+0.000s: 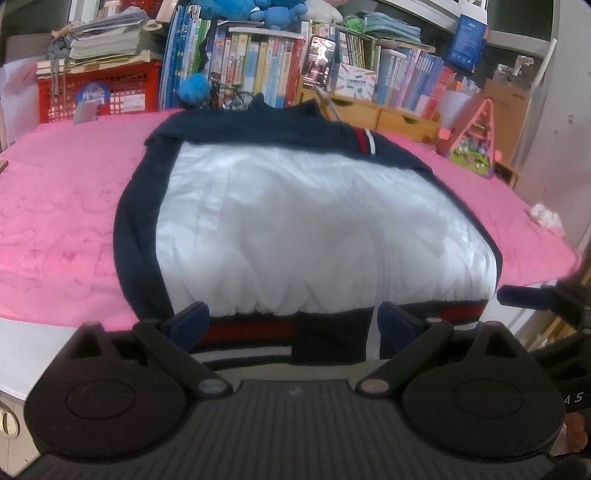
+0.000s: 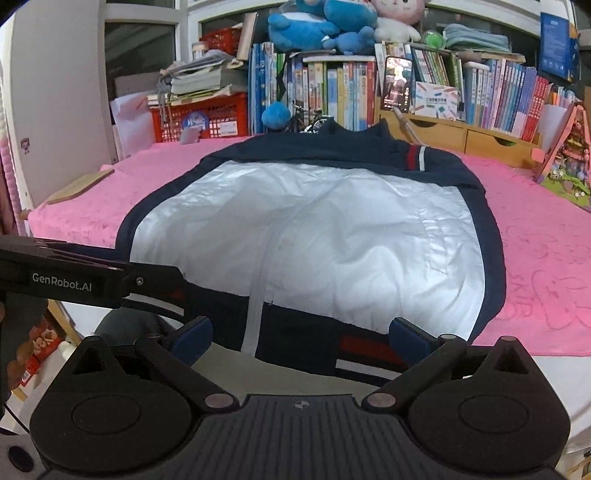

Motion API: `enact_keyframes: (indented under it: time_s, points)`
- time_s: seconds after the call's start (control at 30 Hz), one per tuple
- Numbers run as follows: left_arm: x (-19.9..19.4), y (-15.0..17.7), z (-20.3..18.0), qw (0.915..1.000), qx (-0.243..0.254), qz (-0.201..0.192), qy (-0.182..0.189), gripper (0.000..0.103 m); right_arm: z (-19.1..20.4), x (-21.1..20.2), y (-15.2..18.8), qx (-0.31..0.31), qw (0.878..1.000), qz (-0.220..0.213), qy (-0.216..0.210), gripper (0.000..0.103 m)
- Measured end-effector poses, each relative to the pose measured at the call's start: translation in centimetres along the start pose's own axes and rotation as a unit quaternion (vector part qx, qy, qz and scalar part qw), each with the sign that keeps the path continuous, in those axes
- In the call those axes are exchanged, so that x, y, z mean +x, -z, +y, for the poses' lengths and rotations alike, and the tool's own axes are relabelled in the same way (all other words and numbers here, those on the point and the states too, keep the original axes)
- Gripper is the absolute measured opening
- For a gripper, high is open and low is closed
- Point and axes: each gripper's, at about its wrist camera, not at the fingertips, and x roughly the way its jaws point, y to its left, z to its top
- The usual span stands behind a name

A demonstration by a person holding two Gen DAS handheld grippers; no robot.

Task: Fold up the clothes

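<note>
Left gripper [image 1: 293, 317] and right gripper [image 2: 301, 334], both spread wide, empty, at jacket hem.
Jacket [image 1: 295, 221] dead ahead at 12 o'clock, long axis hem-to-collar; both equally near.

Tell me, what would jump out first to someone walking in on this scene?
The big white and navy jacket spread flat on the bright pink cover grabs the eye first, its striped hem hanging over the near table edge. Right at that hem, the left gripper and right gripper both stand open, blue pads on either side of the hem. Behind, a crowded shelf of colourful books is topped with blue plush toys.
</note>
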Motion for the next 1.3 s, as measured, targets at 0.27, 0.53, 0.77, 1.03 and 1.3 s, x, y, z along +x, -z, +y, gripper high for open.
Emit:
enact_keyframes:
  time_s: [0.27,0.53,0.77,1.03,1.3]
  points:
    - [0.3,0.1,0.2,0.9999,-0.007,0.01,0.003,0.098,-0.4,0.2,0.0,0.011,1.0,0.003,0.002,0.103]
    - [0.9,0.0,0.6,0.9995,-0.02,0.024,0.009,0.099,-1.8,0.7,0.1,0.04,0.999,0.018,0.004,0.103]
    - [0.4,0.7,5.1,0.9986,-0.052,0.007,0.002,0.099,-7.2,0.3,0.6,0.062,0.997,-0.011,0.037,0.103]
    - [2.1,1.9,7.6,0.9951,-0.091,0.038,0.0,0.099,-13.1,3.0,3.3,0.116,0.993,0.009,0.005,0.103]
    - [4.4,2.8,10.4,0.9842,-0.163,-0.004,0.068,0.099,-14.4,6.9,3.2,0.142,0.989,0.014,-0.05,0.102]
